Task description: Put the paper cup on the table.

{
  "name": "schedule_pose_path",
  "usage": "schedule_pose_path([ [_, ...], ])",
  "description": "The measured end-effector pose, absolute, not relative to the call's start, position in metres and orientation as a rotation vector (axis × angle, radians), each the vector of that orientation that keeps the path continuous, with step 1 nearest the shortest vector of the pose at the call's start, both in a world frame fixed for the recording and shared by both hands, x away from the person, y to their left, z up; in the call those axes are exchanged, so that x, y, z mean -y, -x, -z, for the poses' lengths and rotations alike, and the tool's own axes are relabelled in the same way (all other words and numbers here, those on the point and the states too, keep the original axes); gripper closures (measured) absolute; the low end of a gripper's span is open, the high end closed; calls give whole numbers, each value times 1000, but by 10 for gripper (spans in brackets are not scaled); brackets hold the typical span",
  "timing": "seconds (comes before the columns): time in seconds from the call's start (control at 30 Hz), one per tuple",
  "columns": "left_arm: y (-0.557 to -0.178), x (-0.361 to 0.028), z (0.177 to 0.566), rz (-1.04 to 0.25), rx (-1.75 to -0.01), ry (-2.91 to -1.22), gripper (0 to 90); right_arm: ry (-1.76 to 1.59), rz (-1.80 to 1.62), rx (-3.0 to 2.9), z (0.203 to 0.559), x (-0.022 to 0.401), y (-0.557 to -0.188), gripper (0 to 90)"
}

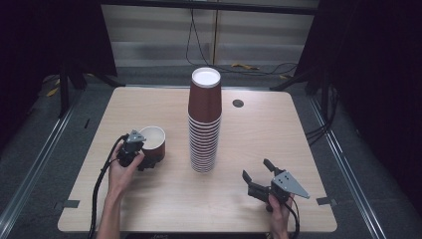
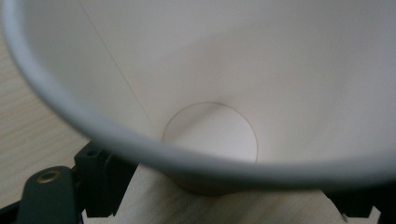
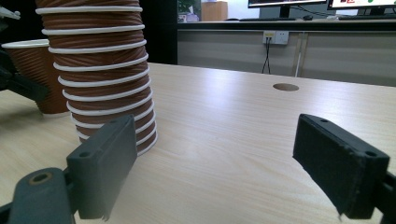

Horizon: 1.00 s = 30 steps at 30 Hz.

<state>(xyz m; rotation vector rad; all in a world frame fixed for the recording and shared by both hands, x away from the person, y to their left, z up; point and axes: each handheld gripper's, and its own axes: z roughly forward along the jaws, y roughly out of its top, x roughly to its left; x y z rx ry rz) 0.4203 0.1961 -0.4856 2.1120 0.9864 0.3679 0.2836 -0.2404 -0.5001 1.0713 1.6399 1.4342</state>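
White cup interior (image 2: 261,70), brown outside (image 1: 155,145)

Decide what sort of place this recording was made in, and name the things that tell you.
Probably a lab or office workspace set up for recording. A bare wooden table stands between dark curtains, cables trail over the floor behind it, and the right gripper view shows a desk with monitors and a wall socket.

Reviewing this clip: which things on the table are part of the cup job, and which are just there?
Part of the job:
- single brown cup, upright, clamped by the left hand-held gripper
- stack of upside-down brown cups
- right hand-held gripper, open, holding nothing

Just there:
- round hole in the table
- cables on the floor
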Motion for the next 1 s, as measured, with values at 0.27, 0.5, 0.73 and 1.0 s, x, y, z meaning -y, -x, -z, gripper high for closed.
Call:
schedule_pose_path([
  [0.27, -395, -198, 485, -477, -993, -2047, 160, -1077, -1432, -1637, 500, 240, -283, 131],
  [0.5, -374, -202, 483, -542, -1003, -1980, 162, -1076, -1421, -1634, 500, 240, -283, 131],
  [0.73, -347, -199, 483, -576, -950, -1879, 159, -1066, -1416, -1638, 500, 238, -282, 131],
  [1.0, -325, -192, 483, -587, -899, -1797, 156, -1052, -1416, -1635, 500, 238, -280, 132],
])
